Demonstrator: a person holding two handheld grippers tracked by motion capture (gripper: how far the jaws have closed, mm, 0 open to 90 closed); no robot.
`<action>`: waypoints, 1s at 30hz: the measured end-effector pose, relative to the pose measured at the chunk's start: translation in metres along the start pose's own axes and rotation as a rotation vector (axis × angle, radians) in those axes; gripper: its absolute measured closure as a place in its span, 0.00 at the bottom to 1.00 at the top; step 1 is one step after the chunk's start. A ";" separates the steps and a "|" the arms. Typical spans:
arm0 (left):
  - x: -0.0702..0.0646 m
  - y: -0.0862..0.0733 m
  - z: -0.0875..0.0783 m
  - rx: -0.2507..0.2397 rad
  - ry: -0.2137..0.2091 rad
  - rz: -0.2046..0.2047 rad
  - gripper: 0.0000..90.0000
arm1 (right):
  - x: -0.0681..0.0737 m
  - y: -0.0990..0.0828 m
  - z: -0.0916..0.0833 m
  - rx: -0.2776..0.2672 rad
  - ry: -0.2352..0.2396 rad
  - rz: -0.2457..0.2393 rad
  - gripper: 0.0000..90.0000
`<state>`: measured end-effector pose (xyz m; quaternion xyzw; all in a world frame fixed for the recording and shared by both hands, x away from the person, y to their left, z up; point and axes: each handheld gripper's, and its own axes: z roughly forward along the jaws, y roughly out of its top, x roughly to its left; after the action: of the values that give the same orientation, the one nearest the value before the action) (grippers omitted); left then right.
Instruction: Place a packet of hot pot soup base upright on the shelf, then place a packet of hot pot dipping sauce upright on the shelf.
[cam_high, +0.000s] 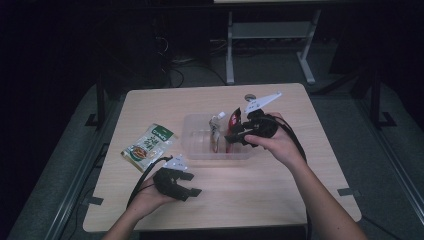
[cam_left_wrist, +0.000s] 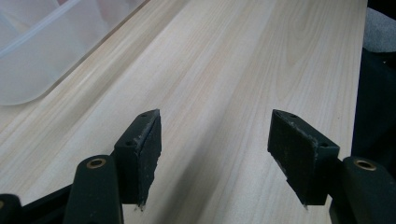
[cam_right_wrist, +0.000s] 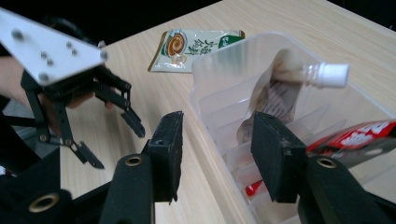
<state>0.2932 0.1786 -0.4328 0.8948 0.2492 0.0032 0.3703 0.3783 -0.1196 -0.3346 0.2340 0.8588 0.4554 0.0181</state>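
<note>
High view: a pale wooden table (cam_high: 280, 185) carries a clear plastic bin (cam_high: 192, 145) near its middle and a green-and-white snack packet (cam_high: 148, 146) lying flat to the bin's left, well apart from it. Inside the bin stand a brown spouted pouch (cam_high: 216, 131) with a white cap and a red packet (cam_high: 233, 120), the latter leaning at the bin's right side. The right gripper (cam_high: 235, 137) hangs over the right part of the bin, just beside the red packet. The left gripper (cam_high: 192, 191) rests low over bare table in front of the bin.

Right gripper view: the right gripper (cam_right_wrist: 217, 154) has its jaws apart, one on each side of the bin's near wall, pressing on nothing; the red packet (cam_right_wrist: 359, 137) lies free in the bin beyond the right jaw, and the pouch (cam_right_wrist: 280, 93) leans behind it. The left gripper (cam_right_wrist: 112, 140) shows farther off with jaws spread.

Left gripper view: the left gripper (cam_left_wrist: 215, 158) has its jaws wide apart over bare wood, with the bin's corner (cam_left_wrist: 42, 51) at upper left.
</note>
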 end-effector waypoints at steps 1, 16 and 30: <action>0.000 0.000 0.000 -0.001 0.003 0.001 0.38 | 0.003 -0.003 0.000 -0.001 -0.008 -0.004 0.58; 0.001 -0.002 -0.003 -0.007 0.013 -0.007 0.38 | 0.025 -0.054 0.005 0.046 0.007 -0.003 0.50; 0.013 -0.005 -0.017 0.002 0.073 -0.025 0.43 | 0.034 -0.111 0.011 0.106 0.011 0.048 0.35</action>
<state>0.2987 0.1988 -0.4264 0.8913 0.2737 0.0309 0.3603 0.3082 -0.1498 -0.4228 0.2525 0.8761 0.4107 -0.0101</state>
